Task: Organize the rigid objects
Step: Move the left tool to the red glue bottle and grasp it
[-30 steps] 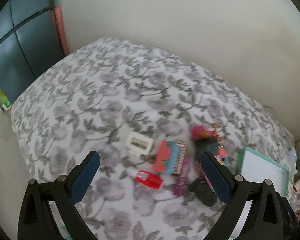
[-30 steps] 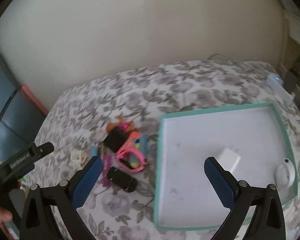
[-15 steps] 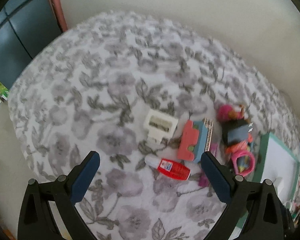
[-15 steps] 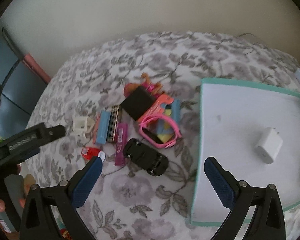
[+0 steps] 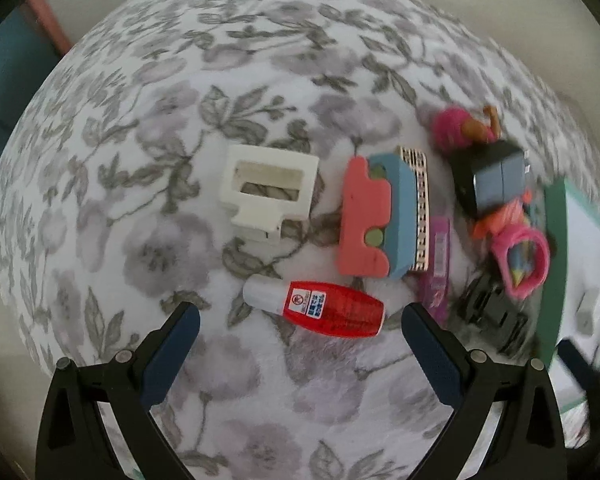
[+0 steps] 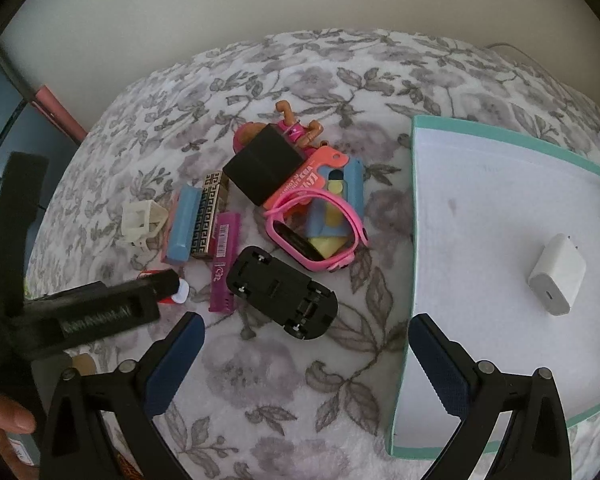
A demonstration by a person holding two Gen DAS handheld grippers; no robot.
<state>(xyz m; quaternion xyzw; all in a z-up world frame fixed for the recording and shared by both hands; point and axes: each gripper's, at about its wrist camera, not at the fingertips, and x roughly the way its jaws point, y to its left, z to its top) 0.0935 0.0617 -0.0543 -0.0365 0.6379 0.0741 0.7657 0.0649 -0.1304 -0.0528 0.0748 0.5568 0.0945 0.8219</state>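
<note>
Item: red glue tube (image 5: 324, 310), between the parted fingers of the left tool (image 5: 300, 332).
Right tool (image 6: 306, 338) parted, empty; risk: tube may roll away on the soft bed (image 5: 140, 120).

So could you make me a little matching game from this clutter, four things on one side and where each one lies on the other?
Things:
1. white wall charger
2. black toy car
3. red glue bottle with white cap
4. pink-strapped smartwatch

Places:
A. upside down on the floral blanket, wheels up
B. between the open left gripper's fingers
C. inside the teal-rimmed white tray
D. draped over the orange-and-blue toy

Pairs: 1-C, 2-A, 3-B, 4-D
</note>
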